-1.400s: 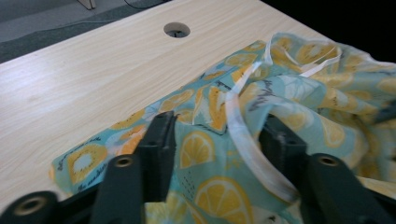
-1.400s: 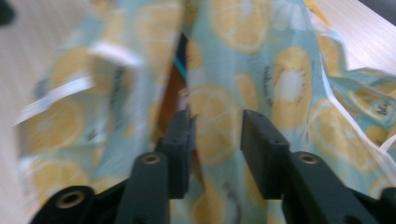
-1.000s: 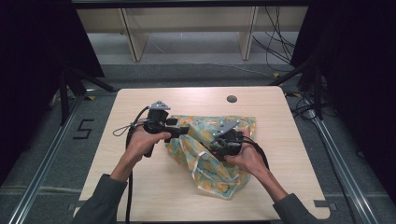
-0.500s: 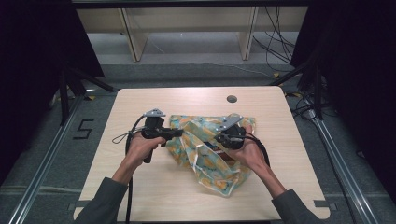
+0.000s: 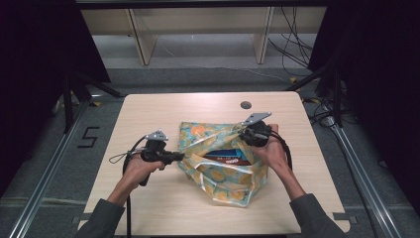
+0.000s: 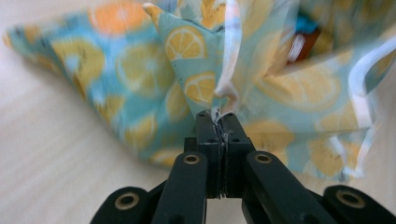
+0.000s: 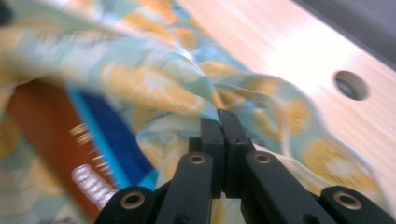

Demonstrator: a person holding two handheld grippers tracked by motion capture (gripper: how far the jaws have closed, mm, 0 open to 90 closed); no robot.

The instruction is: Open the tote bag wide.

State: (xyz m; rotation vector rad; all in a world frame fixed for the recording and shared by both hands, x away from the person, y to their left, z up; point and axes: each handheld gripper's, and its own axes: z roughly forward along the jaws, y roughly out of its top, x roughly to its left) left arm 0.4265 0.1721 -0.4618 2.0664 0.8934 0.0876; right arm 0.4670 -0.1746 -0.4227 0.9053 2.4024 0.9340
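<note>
I have both tongs, left tongs (image 5: 179, 156) and right tongs (image 5: 241, 137), clamped on opposite rims of the citrus-print bag (image 5: 225, 176), spreading its mouth to expose the packet (image 5: 224, 156) between them.

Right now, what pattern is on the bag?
Orange and lemon slices on light teal bag; left gripper view shows it best.

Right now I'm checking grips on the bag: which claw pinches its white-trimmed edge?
The left claw: white trim of the citrus-print bag runs between its jaws. The right claw grips plain printed fabric.
</note>
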